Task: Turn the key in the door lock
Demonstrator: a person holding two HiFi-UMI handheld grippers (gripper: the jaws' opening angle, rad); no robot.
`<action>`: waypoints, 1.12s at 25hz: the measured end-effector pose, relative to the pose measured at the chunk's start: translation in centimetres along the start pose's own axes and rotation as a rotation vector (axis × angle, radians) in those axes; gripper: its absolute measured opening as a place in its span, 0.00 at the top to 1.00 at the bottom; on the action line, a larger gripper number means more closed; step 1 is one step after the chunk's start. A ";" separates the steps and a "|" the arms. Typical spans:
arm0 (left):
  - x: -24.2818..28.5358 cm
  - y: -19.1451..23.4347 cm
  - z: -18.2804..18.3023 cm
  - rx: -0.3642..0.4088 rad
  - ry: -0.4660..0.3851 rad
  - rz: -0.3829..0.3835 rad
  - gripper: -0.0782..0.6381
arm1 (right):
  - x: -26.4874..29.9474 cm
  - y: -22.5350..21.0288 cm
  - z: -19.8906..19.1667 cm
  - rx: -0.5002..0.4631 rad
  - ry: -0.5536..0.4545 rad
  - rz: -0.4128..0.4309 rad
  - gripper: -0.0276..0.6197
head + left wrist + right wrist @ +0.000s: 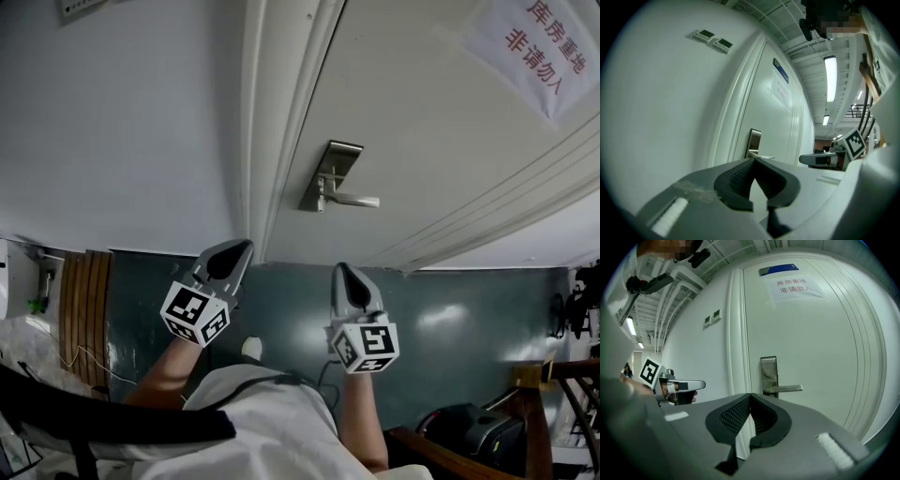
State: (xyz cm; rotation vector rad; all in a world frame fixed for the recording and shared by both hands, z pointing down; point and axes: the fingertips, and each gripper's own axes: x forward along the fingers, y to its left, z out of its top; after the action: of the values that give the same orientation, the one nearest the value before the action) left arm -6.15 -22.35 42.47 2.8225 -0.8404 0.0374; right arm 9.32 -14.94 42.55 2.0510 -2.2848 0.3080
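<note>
The white door (422,122) carries a metal lock plate (330,173) with a lever handle (354,200) pointing right. In the right gripper view the plate (768,373) and lever (785,389) stand straight ahead, some way off. I cannot make out a key in any view. My left gripper (242,251) is held in front of the door frame, left of the plate, shut and empty (754,160). My right gripper (341,274) is below the lever, apart from it, also shut with nothing in it (750,395). Neither gripper touches the door.
A paper sign (794,287) with red print hangs high on the door. Two small wall panels (712,40) sit on the white wall left of the frame. Wooden slats (82,309) lie at the left. A dark bag (469,427) and wooden furniture (534,380) stand at the lower right.
</note>
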 end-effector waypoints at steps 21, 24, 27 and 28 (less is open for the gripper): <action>-1.7 1.2 -0.2 -0.014 -0.028 0.079 0.88 | 3.1 0.0 -1.3 0.102 0.007 0.073 0.94; -0.9 0.8 -0.2 -0.004 -0.024 0.090 0.88 | 4.4 -1.0 -2.3 0.184 0.015 0.111 0.94; 0.0 0.3 -0.4 0.007 -0.016 0.103 0.88 | 5.6 -1.8 -3.2 0.242 0.019 0.146 0.94; 0.3 0.0 -0.5 0.009 -0.015 0.107 0.88 | 6.0 -2.1 -3.4 0.252 0.022 0.154 0.94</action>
State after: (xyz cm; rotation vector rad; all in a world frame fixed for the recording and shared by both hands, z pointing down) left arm -5.86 -22.46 42.96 2.7863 -0.9967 0.0355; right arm 10.42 -20.37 47.14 1.9629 -2.5092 0.6555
